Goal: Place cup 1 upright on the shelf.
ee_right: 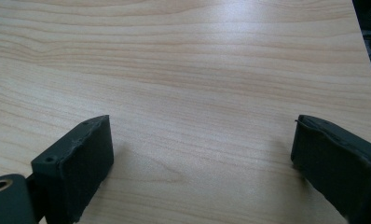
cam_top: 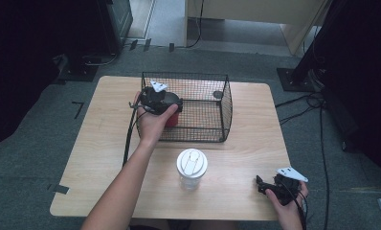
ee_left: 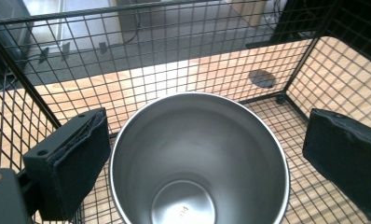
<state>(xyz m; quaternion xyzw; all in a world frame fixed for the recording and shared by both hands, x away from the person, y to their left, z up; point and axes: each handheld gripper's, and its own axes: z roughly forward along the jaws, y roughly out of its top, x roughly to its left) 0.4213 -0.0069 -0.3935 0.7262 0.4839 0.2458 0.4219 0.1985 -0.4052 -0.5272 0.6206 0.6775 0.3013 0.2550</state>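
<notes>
A red cup with a bare steel inside stands upright in the left part of a black wire basket. My left gripper points down over the cup's open mouth, and its jaws stand open on either side of the rim. The left pad is close to the rim, and a gap shows at the right pad. At the table's near right corner my right gripper lies low over bare wood, open with nothing between its jaws.
A clear tumbler with a white lid stands at the front middle of the wooden table. A small dark disc hangs on the basket's far wall. Cables and black stands lie on the floor around the table.
</notes>
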